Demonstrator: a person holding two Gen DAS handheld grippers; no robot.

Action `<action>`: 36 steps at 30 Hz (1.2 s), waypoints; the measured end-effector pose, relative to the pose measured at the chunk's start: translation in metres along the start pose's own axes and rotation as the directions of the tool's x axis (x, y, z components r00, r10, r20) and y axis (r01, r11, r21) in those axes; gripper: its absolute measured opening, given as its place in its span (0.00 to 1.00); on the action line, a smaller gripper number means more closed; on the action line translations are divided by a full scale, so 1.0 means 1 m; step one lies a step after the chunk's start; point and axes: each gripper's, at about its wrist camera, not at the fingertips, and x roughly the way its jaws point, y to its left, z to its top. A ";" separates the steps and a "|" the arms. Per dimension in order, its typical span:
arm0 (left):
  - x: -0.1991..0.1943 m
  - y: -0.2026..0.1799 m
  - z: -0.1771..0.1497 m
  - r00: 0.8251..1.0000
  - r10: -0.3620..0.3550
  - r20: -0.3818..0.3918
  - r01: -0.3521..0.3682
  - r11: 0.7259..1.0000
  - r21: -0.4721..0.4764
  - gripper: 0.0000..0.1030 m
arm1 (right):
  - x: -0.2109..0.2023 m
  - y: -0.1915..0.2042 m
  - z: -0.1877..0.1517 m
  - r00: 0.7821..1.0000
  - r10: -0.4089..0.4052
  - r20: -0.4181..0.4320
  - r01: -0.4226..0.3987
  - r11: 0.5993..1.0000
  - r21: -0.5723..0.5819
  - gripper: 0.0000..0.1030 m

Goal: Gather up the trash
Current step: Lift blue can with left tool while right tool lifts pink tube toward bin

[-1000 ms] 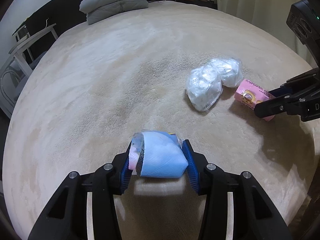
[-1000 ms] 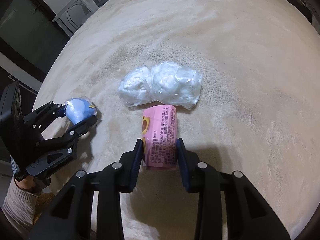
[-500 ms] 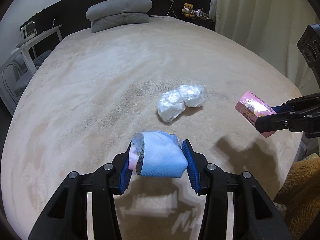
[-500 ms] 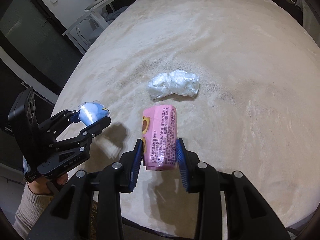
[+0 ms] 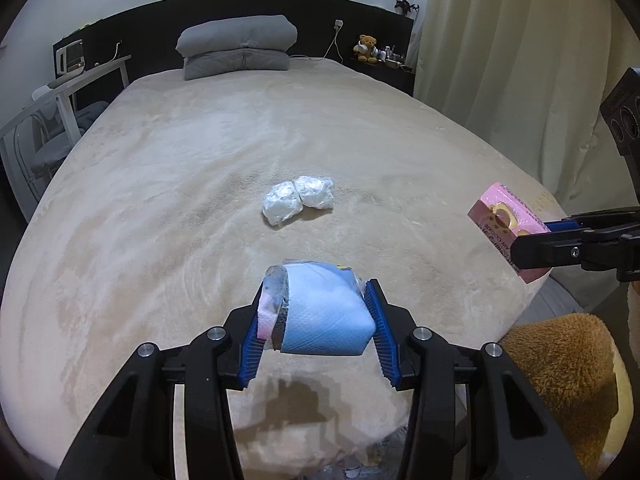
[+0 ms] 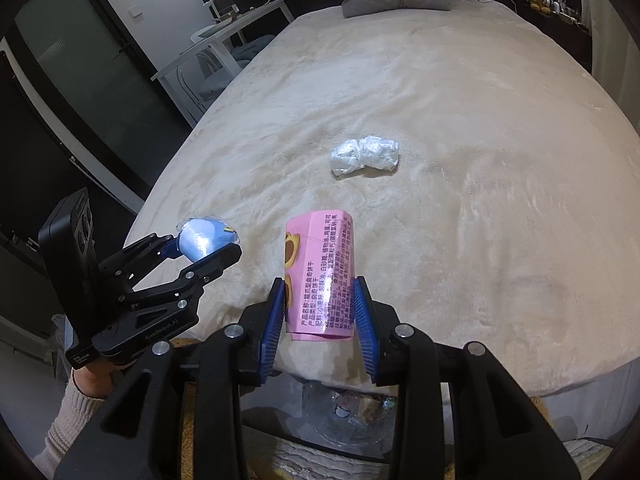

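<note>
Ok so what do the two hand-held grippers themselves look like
Both are matte black plastic linkages with silver screws and ribbed blue pads inside the fingers. The left hand-held gripper carries a black camera box and small pale lettering on its body, and a beige knit sleeve shows below it. The right hand-held gripper is built alike.

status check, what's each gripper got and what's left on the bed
Left gripper shut on blue packet. Right gripper shut on pink box. Clear plastic bag lies on bed. Nothing in the way.

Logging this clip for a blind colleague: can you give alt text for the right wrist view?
The right gripper clamps a pink snack box above the beige bed. To its left, the left gripper holds a blue packet; a clear plastic bag lies on the bed beyond.
</note>
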 end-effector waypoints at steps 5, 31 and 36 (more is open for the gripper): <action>-0.039 -0.019 -0.017 0.999 -0.003 0.033 0.003 1.000 -0.001 0.44 | -0.033 0.014 -0.031 0.999 0.014 0.033 -0.014 1.000 -0.007 0.34; -0.179 -0.117 -0.088 0.983 -0.005 0.186 -0.015 0.995 0.104 0.44 | -0.157 0.062 -0.170 0.979 0.031 0.203 -0.021 0.998 -0.051 0.34; -0.192 -0.128 -0.094 0.978 -0.012 0.207 -0.013 0.993 0.121 0.44 | -0.165 0.065 -0.188 0.977 0.023 0.212 -0.012 0.998 -0.055 0.34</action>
